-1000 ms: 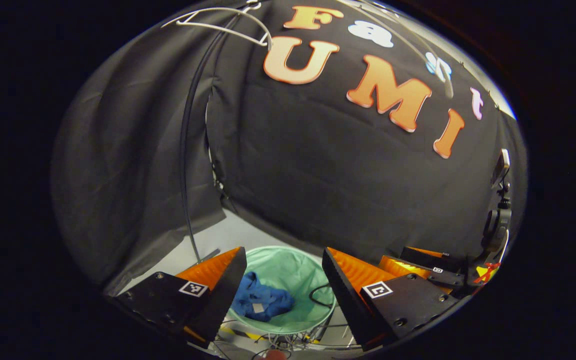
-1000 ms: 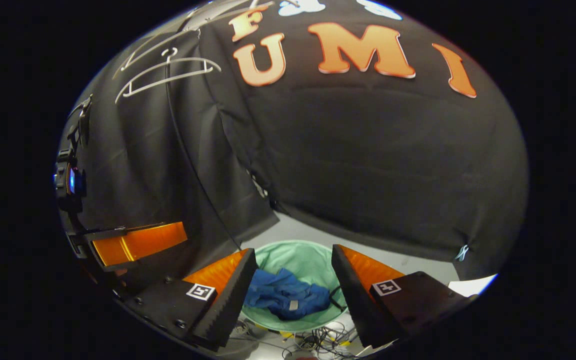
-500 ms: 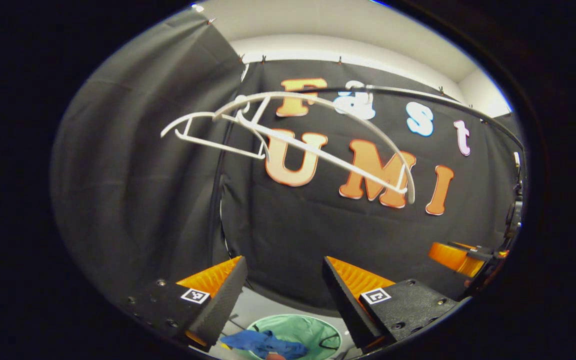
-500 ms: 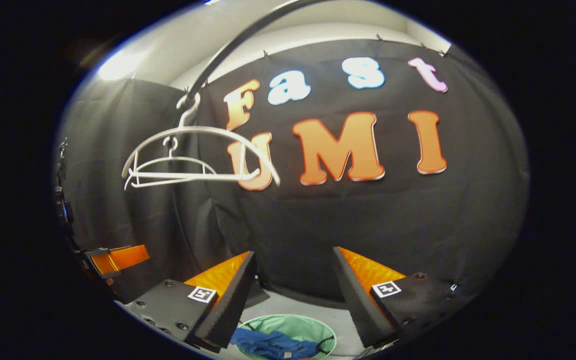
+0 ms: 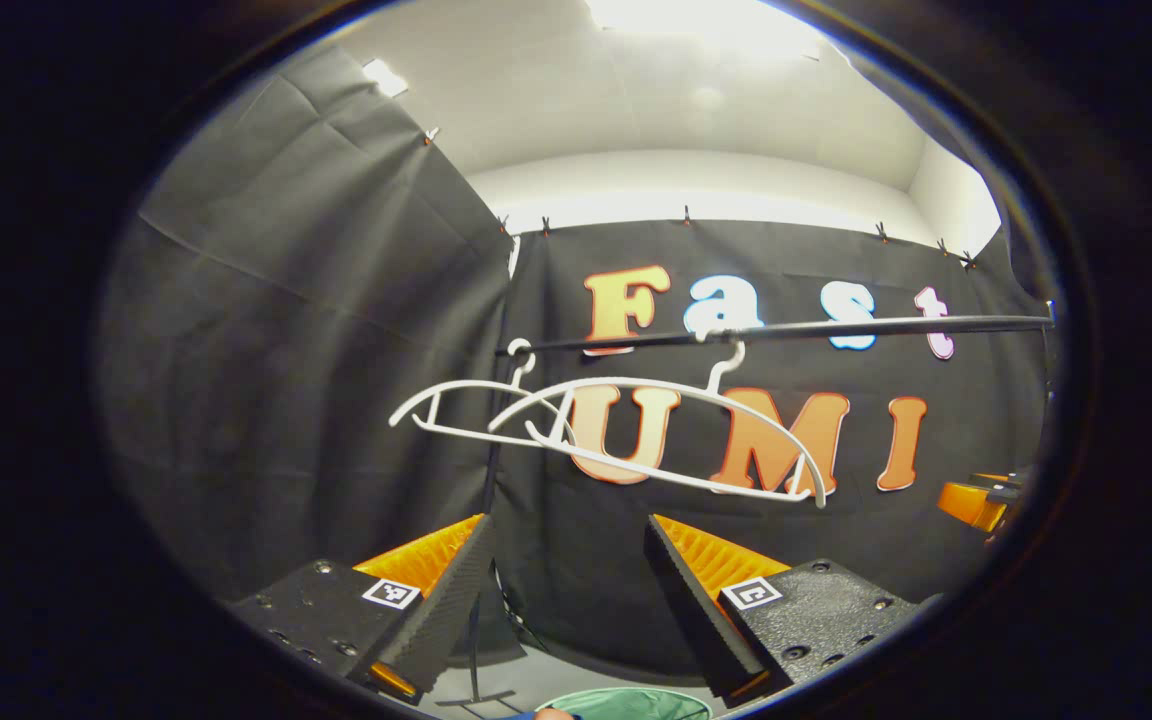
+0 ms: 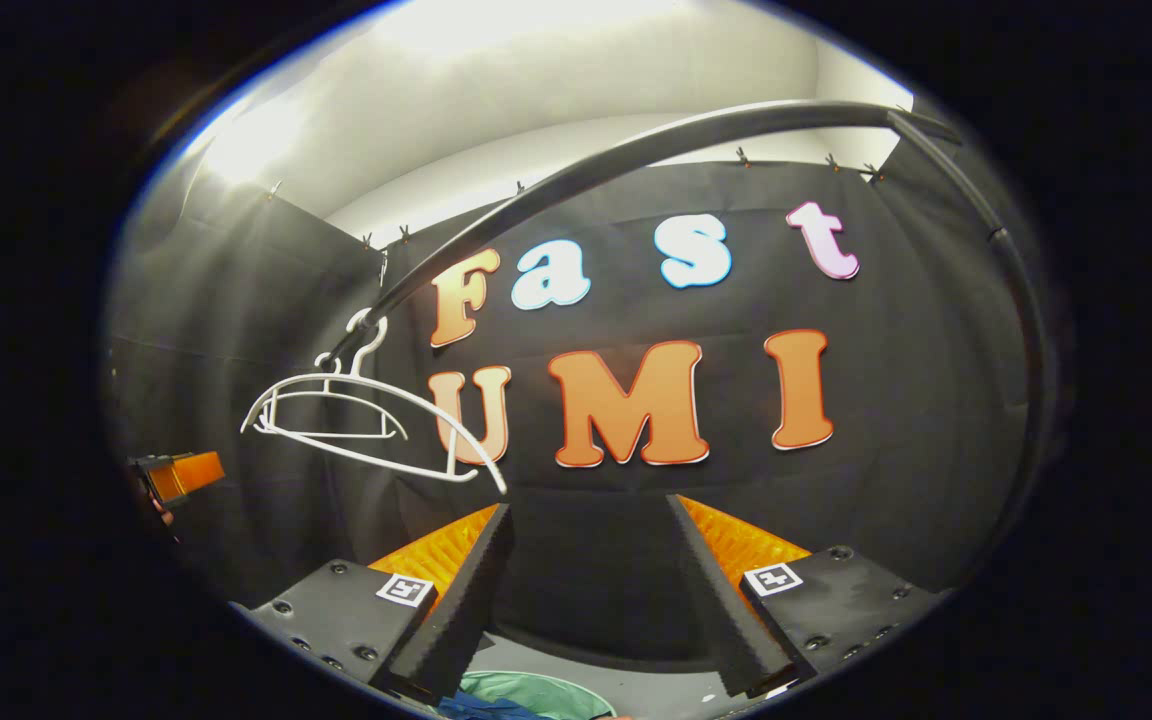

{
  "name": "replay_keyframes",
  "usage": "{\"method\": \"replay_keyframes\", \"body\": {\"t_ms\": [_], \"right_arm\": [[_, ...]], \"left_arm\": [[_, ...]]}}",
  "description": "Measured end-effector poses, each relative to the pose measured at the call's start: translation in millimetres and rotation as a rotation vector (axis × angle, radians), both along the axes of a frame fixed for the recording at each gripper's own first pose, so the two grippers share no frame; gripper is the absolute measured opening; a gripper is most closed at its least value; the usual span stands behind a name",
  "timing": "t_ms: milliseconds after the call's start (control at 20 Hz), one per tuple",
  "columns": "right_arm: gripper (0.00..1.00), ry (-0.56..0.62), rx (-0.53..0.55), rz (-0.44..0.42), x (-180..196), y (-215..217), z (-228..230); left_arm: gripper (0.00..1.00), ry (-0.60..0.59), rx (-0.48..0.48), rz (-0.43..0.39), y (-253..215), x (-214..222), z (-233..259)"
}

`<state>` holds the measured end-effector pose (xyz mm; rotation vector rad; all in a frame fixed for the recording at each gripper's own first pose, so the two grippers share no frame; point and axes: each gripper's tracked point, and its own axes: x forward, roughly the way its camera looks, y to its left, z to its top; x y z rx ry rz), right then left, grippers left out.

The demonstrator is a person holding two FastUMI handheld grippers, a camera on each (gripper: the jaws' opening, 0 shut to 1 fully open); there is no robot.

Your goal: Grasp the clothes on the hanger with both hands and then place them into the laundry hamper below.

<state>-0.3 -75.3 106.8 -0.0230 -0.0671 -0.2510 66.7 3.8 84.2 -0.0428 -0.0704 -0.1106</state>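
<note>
Two bare white hangers [image 5: 616, 430] hang above both open, empty tongs [image 5: 566, 590] [image 6: 586, 590]; green hamper [image 6: 516, 690] with blue clothes [image 6: 481, 708] lies below.

Black cloth walls [image 5: 336, 340] hang ahead of the gripper, clipped along the top edge. Above them a white ceiling [image 5: 656, 90] glows under bright light. A grey floor strip [image 6: 656, 690] lies below.
</note>
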Motion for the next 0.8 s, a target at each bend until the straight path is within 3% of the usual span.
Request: {"method": "replay_keyframes", "body": {"t_ms": [200,250,300,450,500,550,700,800], "right_arm": [[1.00,-0.049,0.002,-0.030,-15.6,-9.7,12.7],[0.88,-0.065,-0.011,-0.041,-17.7,-13.7,17.6],[0.97,-0.071,-0.028,-0.054,-20.0,-17.2,20.6],[0.97,-0.077,-0.057,-0.061,-22.5,-18.3,27.8],[0.98,-0.082,-0.058,-0.055,-22.2,-16.5,30.0],[0.89,-0.086,-0.060,-0.052,-32.2,-14.2,29.5],[0.89,-0.100,-0.070,-0.044,-33.2,-12.2,36.1],[0.89,-0.114,-0.061,-0.038,-30.1,-10.3,39.6]], "left_arm": [[0.92,-0.010,-0.008,0.009,-0.5,-1.6,3.6],[0.92,-0.014,-0.022,0.004,-0.4,-2.5,4.3],[0.92,-0.012,-0.035,-0.003,-1.2,-2.1,3.5],[0.95,-0.002,-0.057,-0.003,17.0,-14.8,1.7],[0.92,-0.003,-0.061,-0.004,18.2,-16.0,1.9],[0.92,-0.006,-0.061,-0.004,20.0,-16.7,2.4],[0.95,-0.022,-0.046,0.007,24.4,-17.7,6.4],[0.92,-0.031,-0.034,0.005,24.1,-19.3,10.3]]}}
